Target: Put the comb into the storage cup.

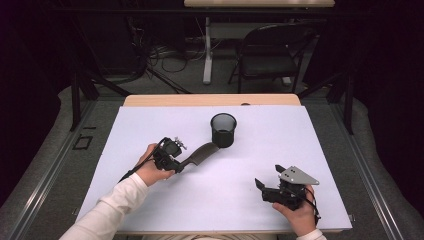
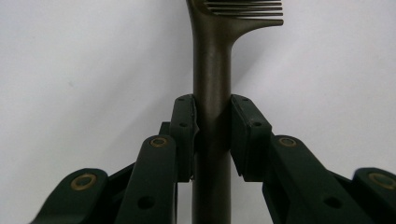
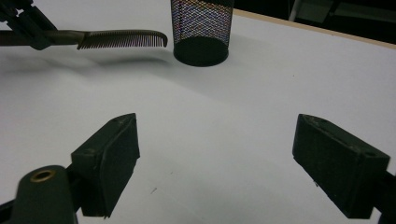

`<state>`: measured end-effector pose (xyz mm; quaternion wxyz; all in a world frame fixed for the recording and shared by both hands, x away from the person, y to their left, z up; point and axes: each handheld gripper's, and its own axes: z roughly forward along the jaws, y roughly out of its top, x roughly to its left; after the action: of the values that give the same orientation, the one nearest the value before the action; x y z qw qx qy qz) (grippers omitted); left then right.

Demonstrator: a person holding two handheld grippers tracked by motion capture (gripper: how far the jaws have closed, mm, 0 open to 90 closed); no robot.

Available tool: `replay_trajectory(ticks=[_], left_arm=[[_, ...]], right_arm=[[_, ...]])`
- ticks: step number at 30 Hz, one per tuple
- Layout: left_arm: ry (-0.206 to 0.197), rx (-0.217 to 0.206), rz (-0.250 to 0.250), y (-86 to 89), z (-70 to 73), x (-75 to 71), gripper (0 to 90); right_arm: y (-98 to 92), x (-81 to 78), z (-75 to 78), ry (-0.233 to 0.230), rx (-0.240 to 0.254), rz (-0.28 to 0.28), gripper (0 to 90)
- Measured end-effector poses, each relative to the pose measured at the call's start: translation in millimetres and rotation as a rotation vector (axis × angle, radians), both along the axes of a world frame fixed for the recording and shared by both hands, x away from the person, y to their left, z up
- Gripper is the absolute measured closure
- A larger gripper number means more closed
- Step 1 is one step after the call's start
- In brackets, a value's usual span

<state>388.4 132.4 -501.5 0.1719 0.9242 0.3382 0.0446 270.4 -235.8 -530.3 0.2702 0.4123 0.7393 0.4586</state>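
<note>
A dark brown comb [image 1: 201, 153] is held by its handle [image 2: 212, 70] in my left gripper [image 1: 186, 162], whose pads press on it from both sides. The comb hangs level a little above the white table, teeth [image 3: 122, 39] downward, casting a shadow. Its far tip reaches close to the left side of a black mesh cup [image 1: 223, 130], which stands upright at mid table. My right gripper [image 1: 269, 176] rests low at the front right, its jaws wide apart with nothing between them [image 3: 217, 154]. From the right gripper view the left gripper [image 3: 28, 30] shows at the upper left.
The white table top [image 1: 280, 145] has a wooden strip along its far edge. Behind it on the floor stand a dark folding chair [image 1: 272, 52], a table leg and loose cables. A cable trails from each gripper toward the person.
</note>
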Motion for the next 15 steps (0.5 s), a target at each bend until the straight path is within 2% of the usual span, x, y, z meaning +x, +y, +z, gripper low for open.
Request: replay_trajectory(ticks=[8,11,12,15], left_arm=[[-0.045,-0.076,0.033,11.6,12.2,-2.0,72.5],[-0.063,-0.089,0.037,13.1,14.8,-3.2,72.5],[-0.08,-0.107,0.042,13.9,17.3,-4.9,72.5],[-0.09,-0.122,0.04,15.1,21.0,-6.3,72.4]], right_arm=[[1.5,0.4,-0.7,0.006,-0.004,0.003,14.4],[1.9,0.4,-0.8,0.006,-0.005,0.003,14.4],[1.9,0.4,-0.9,0.005,-0.006,0.004,14.4],[1.9,0.4,-0.9,0.005,-0.006,0.003,14.4]])
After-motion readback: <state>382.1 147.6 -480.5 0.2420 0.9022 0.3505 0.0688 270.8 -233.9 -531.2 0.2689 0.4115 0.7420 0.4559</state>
